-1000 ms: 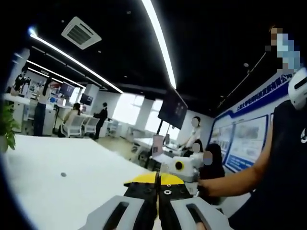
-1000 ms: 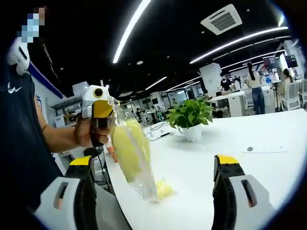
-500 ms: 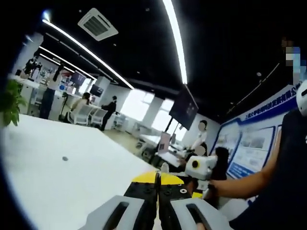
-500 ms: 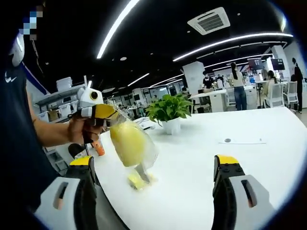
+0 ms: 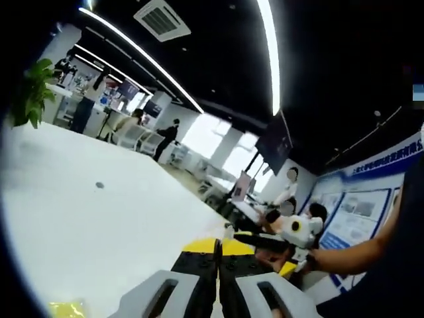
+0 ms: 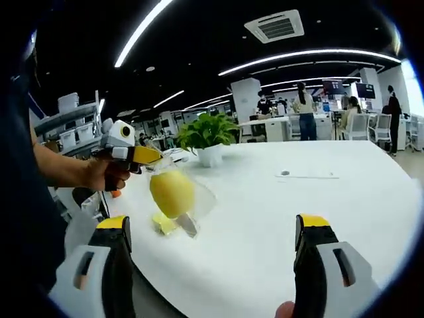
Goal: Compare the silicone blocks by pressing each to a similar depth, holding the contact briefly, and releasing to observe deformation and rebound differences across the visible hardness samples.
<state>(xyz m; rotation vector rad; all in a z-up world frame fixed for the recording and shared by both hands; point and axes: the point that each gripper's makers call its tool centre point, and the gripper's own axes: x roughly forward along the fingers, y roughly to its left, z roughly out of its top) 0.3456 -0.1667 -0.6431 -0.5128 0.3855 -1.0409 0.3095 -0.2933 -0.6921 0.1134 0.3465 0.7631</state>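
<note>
White table (image 6: 318, 218) | left gripper (image 6: 154, 156) pinches bag (image 6: 173, 193); right gripper (image 6: 212, 242) agape

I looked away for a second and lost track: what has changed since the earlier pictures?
The left gripper, shut on the clear bag of yellow blocks, has lowered it toward the white table, near the yellow block lying there. The right gripper stays open, holding nothing.

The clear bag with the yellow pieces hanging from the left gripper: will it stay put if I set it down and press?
Probably not. The clear bag looks thin and floppy, hanging from the left gripper, so it would likely slump. Its glossy film may slide on the smooth white table.
</note>
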